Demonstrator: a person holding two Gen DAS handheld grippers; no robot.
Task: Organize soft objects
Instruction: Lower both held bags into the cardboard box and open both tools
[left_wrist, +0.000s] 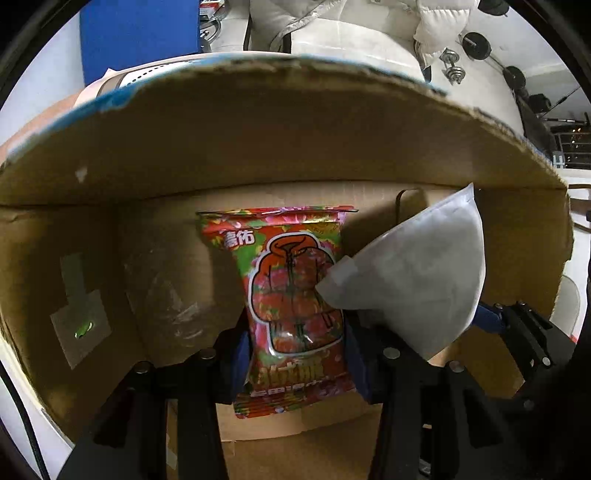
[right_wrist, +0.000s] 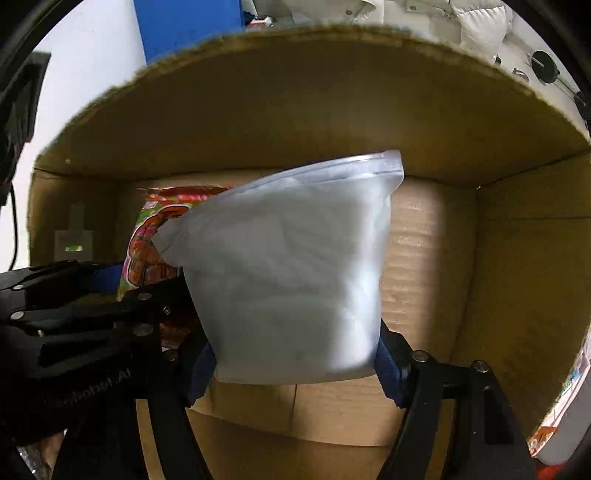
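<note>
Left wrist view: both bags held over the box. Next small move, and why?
Probably lower the left tool and let the red snack bag go into the cardboard box: the bag already hangs inside its walls, beside the white pouch gripped by the right tool.

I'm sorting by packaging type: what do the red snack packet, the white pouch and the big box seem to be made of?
Red snack packet: glossy printed plastic film, judging by its crinkles and glare. White pouch: frosted, matte plastic, apparently with a zip-style strip along its top. Box: brown corrugated cardboard, with a rough torn edge.
</note>
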